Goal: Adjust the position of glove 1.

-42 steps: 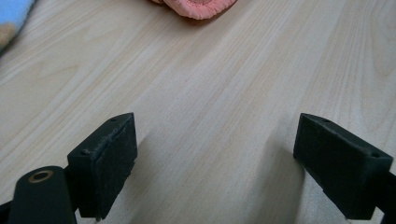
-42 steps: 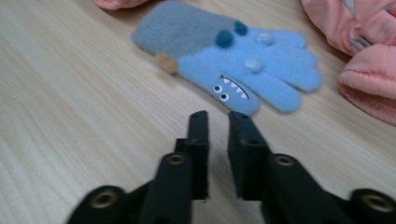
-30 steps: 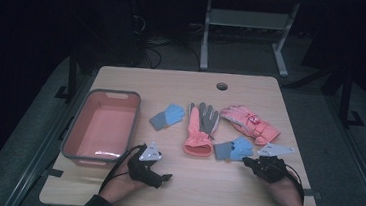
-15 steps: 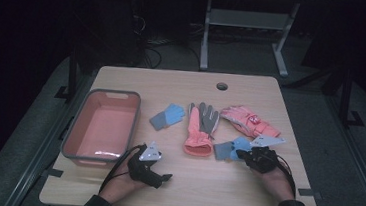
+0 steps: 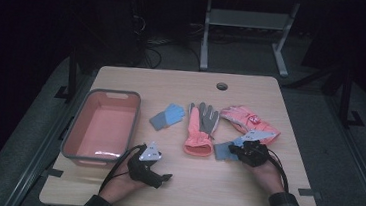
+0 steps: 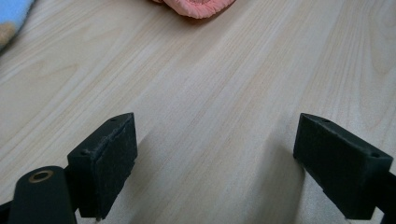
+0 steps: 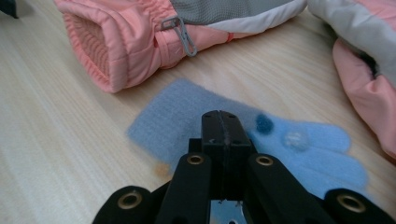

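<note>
On the wooden tabletop (image 5: 182,85), a salmon-pink bin (image 5: 101,126) with a grey rim sits along the left edge. Right of it, toward the middle, lies a small blue knit glove (image 5: 167,116) with a grey cuff. Next to that lies a pink ski glove (image 5: 201,127) with a grey palm, its open cuff turned toward the near edge. A second pink ski glove (image 5: 249,121) lies further right, angled toward the right edge. A dark round grommet hole (image 5: 222,86) sits near the far edge.

The left gripper (image 5: 157,173) rests near the near edge, just in front of the bin's near right corner, held in the person's left hand (image 5: 121,185). In the left gripper view its jaws stand wide apart over bare wood with nothing between them, and the cuff of the pink ski glove (image 6: 196,7) shows at the top.

The right gripper (image 5: 237,150) sits right of centre, held in the right hand (image 5: 265,173), over a second blue knit glove (image 5: 224,149) that lies between the two ski gloves, just beside the cuff of the first. In the right gripper view (image 7: 222,122) the jaws are pressed together above this blue glove (image 7: 187,121); whether any fabric is pinched between them cannot be told. A metal clip (image 7: 180,32) hangs from the ski glove's cuff beyond.
</note>
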Available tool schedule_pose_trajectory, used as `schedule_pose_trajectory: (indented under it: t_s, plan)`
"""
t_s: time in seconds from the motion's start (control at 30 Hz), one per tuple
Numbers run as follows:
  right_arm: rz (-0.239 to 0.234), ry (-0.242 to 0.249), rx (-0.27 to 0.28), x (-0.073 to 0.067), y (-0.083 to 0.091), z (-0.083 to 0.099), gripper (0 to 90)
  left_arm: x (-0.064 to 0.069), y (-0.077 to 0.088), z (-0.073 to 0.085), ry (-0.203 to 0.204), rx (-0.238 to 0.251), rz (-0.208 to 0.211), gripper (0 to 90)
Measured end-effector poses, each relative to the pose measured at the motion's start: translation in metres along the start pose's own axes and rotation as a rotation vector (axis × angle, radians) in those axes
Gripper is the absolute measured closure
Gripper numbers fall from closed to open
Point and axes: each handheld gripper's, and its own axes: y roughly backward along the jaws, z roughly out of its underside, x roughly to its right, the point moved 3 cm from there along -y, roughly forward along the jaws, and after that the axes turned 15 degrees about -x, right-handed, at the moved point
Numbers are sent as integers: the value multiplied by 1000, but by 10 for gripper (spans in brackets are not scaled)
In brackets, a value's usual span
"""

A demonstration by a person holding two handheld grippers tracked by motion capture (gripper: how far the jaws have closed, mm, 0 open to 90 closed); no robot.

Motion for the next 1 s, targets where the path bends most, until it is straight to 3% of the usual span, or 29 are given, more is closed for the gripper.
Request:
schedule_pose_trajectory:
  t_s: [0.13, 0.6, 0.67, 1.0]
  plan:
    - [-8, 0, -26, 0, -10, -1, 900, 0, 0, 0, 0, -1, 0, 129]
    - [-55, 47, -42, -13, -5, 8, 900, 0, 0, 0, 1, 0, -1, 129]
    - [-64, 41, -41, -17, -4, 9, 900, 0, 0, 0, 0, -1, -1, 129]
    - [-101, 104, -58, -36, -1, 15, 900, 0, 0, 0, -3, -4, -1, 129]
